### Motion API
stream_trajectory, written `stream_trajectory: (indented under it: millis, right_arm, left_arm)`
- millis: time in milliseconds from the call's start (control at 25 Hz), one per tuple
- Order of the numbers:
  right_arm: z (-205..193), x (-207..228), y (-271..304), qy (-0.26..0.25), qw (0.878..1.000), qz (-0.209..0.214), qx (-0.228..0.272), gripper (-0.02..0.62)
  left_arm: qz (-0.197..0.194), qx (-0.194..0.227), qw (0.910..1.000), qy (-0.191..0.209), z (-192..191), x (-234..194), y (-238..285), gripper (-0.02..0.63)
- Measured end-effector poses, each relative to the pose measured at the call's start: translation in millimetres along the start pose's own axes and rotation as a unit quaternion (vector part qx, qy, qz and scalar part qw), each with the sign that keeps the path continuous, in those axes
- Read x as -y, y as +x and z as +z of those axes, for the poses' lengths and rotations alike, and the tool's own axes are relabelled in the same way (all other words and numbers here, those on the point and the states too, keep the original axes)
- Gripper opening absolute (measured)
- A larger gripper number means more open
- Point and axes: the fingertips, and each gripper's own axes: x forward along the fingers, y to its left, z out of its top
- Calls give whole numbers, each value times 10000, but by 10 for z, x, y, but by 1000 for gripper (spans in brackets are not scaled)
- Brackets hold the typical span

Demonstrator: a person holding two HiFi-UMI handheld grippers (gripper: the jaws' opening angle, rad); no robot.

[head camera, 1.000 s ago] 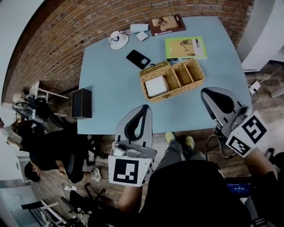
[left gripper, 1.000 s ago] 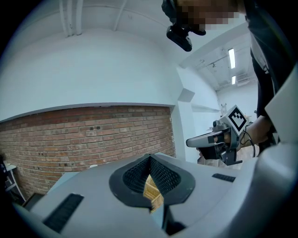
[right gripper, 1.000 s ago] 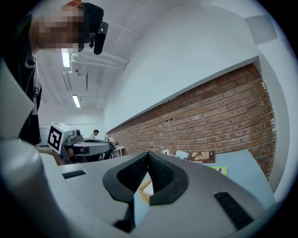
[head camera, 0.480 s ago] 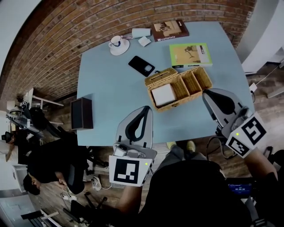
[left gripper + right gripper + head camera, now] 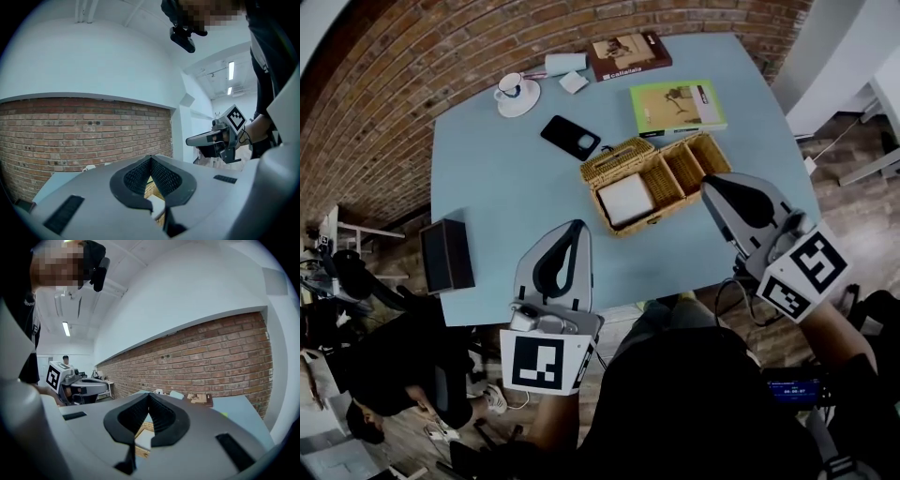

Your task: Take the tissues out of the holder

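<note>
A wicker holder [image 5: 675,169] with three compartments stands mid-table. A flat white stack of tissues [image 5: 626,200] lies in its left, largest compartment. My left gripper [image 5: 575,225] is shut and empty, above the table's front edge, a little short and left of the holder. My right gripper [image 5: 710,183] is also shut and empty, its tip close to the holder's right end. In the left gripper view the shut jaws of the left gripper [image 5: 151,158] frame a bit of the tissues [image 5: 157,204]. In the right gripper view the right gripper [image 5: 149,394] likewise shows the tissues [image 5: 144,438] below its tip.
On the light blue table [image 5: 506,187] lie a black phone [image 5: 570,137], a cup on a saucer [image 5: 515,91], a green book [image 5: 677,105] and a brown book [image 5: 628,54]. A black box [image 5: 447,255] sits at the front left corner. A brick wall stands behind.
The head view has shifted, so the table and both grippers sit further left in the picture. Both grippers stay shut and keep their places near the holder.
</note>
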Motion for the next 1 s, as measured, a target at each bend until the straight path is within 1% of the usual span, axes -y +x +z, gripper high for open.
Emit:
stream_trajectory:
  millis: [240, 480, 600, 720, 880, 1000]
  right_arm:
    - [2, 58, -2, 37, 10000, -52, 5, -6]
    - [64, 219, 14, -71, 10000, 43, 4, -6]
    - [150, 356, 74, -12, 9999, 131, 93, -6]
    - [262, 476, 137, 205, 9987, 344, 305, -6]
    - [360, 509, 189, 559, 9936, 816, 538, -6]
    - [379, 467, 220, 703, 9885, 1179, 638, -6]
  left_arm:
    - [-73, -48, 10000, 6, -22, 6, 92, 2]
    - [-67, -62, 9999, 68, 37, 46, 287, 3]
    - [-55, -64, 10000, 20, 92, 46, 417, 3]
    - [-2, -81, 9999, -105, 131, 7, 527, 3]
    - [114, -172, 9998, -16, 116, -42, 612, 3]
    - [160, -261, 9995, 9, 61, -71, 672, 3]
